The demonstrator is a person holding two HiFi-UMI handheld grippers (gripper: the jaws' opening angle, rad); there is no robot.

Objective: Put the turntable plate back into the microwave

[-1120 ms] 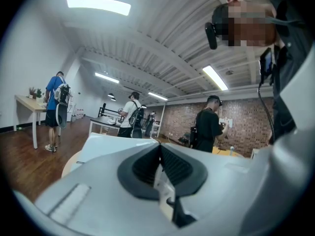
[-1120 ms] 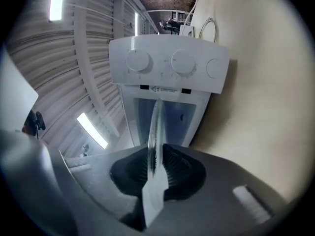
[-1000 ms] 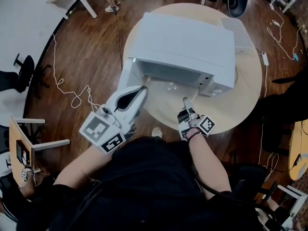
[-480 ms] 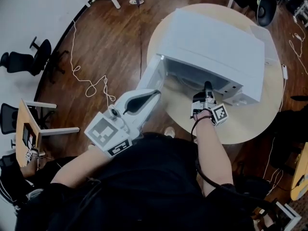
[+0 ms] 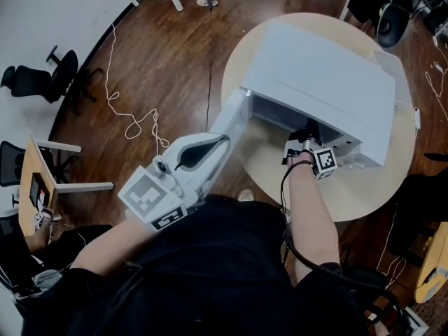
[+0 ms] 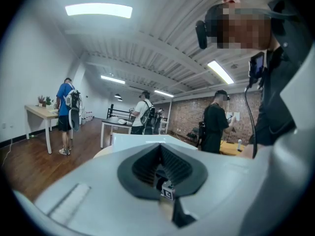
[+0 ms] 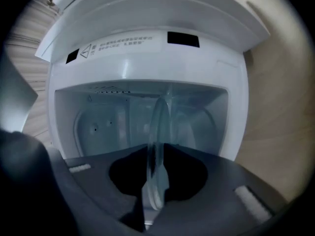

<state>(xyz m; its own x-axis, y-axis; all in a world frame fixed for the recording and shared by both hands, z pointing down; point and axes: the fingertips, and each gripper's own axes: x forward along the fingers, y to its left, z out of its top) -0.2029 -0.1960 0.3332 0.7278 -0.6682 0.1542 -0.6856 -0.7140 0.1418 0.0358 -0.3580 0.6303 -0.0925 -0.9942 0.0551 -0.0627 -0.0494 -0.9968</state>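
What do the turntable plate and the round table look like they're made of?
Turntable plate: probably clear glass, glossy; the microwave cavity shows through it.
Round table: pale wood or wood-look laminate, matte, with faint grain; which one, the look leaves open.

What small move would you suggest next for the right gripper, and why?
I'd probably ease the right gripper forward, deeper into the microwave cavity. It holds the plate by its rim, on edge, at the open mouth, and the door stands wide. Its jaws are opening slightly with the plate between them, so go gently.
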